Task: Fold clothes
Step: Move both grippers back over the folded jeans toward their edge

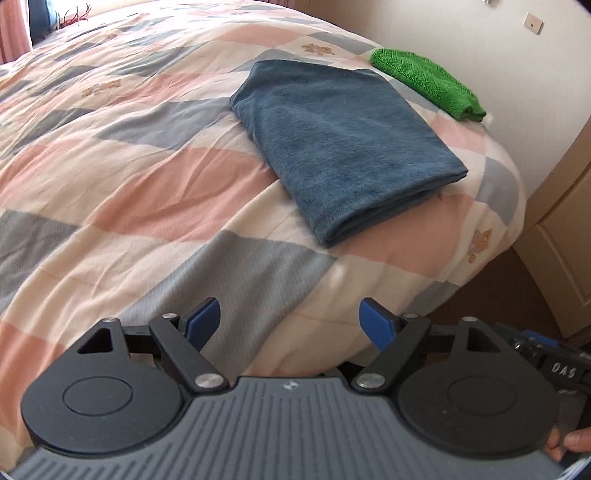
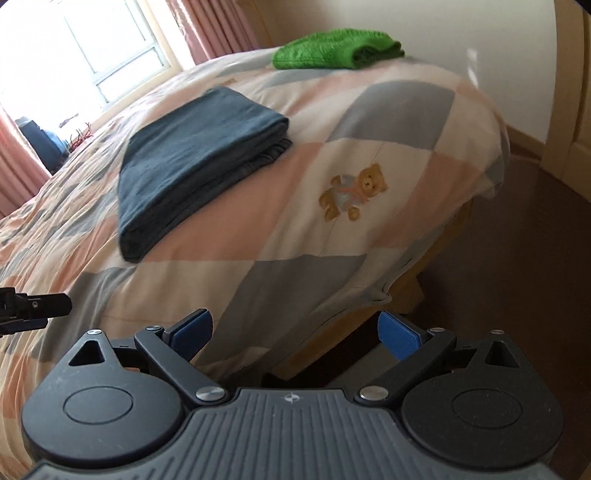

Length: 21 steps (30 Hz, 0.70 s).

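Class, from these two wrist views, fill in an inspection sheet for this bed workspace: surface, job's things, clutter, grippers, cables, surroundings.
Surface: patchwork quilt in pink, grey and cream, with a teddy bear print, lightly wrinkled.
Job's things: blue towel folded flat on the quilt; green knitted cloth folded near the bed's far corner, apart from the towel.
Clutter: nothing seen on the bed.
Grippers: left gripper open, nothing between its pads; right gripper open, likewise; both short of the towel.
Cables: nothing seen.
Surroundings: window with pink curtains, pale wall, dark floor.
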### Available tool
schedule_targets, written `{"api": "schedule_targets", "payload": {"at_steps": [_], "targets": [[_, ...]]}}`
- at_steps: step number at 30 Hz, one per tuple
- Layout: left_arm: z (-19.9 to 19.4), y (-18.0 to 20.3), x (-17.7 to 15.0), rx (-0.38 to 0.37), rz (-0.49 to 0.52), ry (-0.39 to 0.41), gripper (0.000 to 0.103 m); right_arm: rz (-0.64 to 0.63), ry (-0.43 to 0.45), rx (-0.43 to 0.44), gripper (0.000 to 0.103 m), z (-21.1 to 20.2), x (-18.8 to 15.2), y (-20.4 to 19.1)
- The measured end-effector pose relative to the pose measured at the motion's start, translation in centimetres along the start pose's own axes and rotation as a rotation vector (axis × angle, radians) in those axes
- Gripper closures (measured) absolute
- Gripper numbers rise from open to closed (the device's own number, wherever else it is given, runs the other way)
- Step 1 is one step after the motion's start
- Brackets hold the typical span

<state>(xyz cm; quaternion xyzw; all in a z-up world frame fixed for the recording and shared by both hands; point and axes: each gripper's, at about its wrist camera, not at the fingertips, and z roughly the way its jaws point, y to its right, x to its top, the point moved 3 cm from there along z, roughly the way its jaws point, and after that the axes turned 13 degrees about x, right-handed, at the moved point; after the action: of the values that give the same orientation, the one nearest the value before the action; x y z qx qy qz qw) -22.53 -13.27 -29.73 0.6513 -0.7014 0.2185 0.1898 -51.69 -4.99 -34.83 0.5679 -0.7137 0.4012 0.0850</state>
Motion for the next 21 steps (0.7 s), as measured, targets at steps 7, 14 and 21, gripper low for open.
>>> {"api": "schedule_targets", "payload": {"at_steps": [7,14,21], "targets": [[0.1,1.7,0.8,0.02,0.064,0.035,0.022,-0.035,0.029,0.028,0.004,0.3,2.1,-1.2],[0.4,1.7,0.9,0.0,0.081,0.035,0.02,-0.061,0.028,0.041,0.004,0.6,2.4,-3.3],[1.0,1.0,1.0,-0.027,0.072,0.02,0.019,-0.09,0.008,0.031,0.004,1.3,2.5,-4.7]]}}
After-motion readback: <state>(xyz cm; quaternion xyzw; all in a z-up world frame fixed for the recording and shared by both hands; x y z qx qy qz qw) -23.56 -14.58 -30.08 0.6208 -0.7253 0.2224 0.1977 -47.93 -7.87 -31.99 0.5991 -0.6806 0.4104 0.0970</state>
